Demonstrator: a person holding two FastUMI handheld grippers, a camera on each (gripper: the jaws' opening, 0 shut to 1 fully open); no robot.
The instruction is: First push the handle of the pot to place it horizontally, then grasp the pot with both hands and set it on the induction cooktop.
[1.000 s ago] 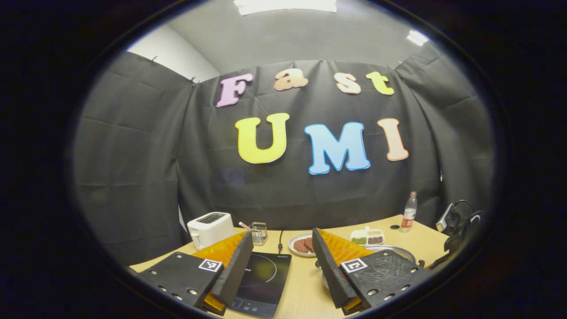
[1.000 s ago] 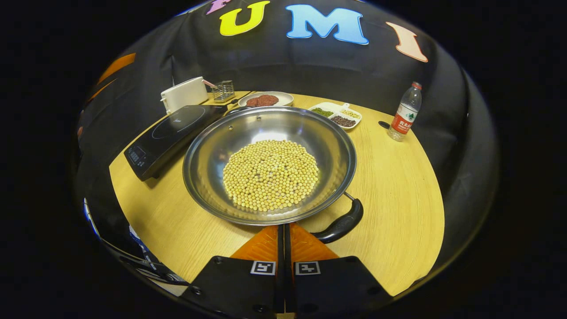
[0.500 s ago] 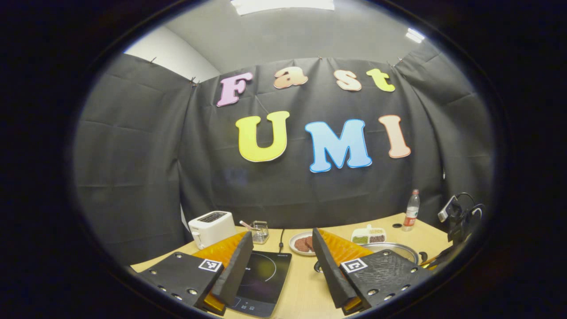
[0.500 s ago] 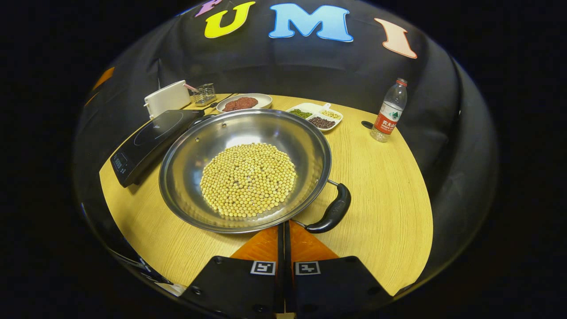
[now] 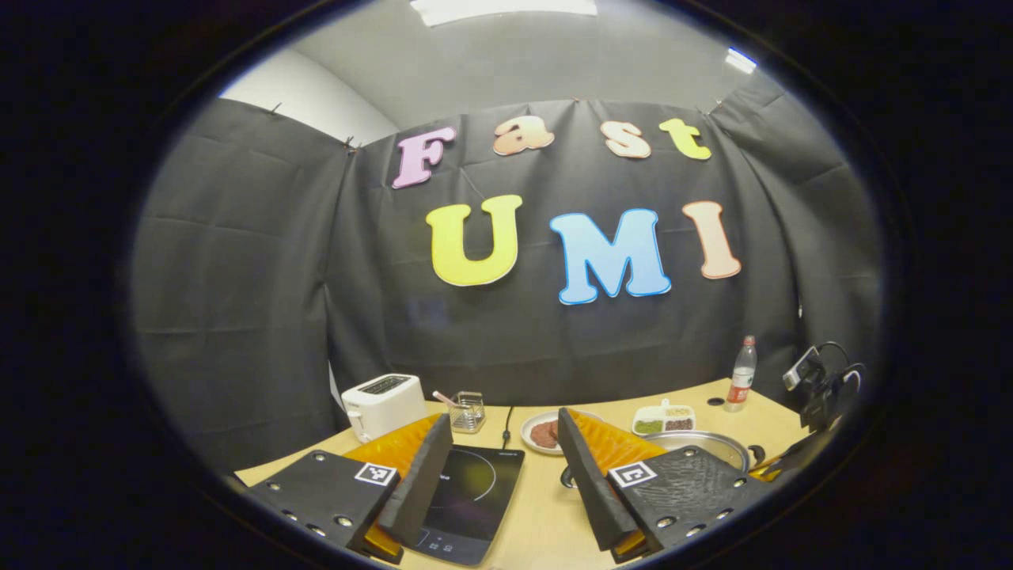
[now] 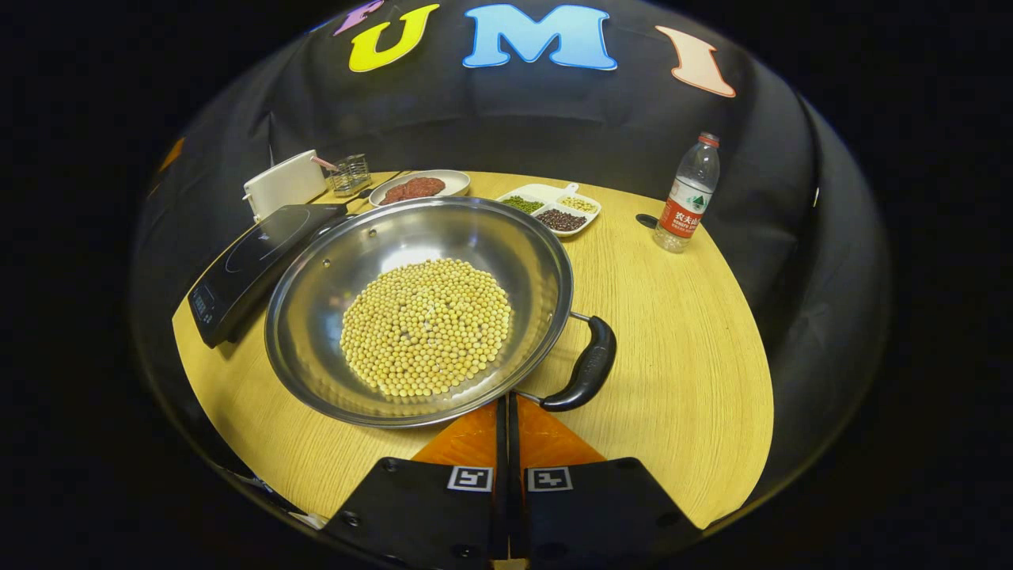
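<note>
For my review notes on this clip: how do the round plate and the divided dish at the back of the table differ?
The round plate is one open well holding dark reddish-brown pieces; the divided dish is squarish, split into compartments of green, pale and dark beans. The plate lies behind the pot's rim, the dish toward the bottle. Both are white.

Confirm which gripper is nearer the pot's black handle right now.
Right. The right gripper, fingers together, sits at the pot rim just beside the black handle. The left gripper, open, is over the induction cooktop side, farther off.
</note>
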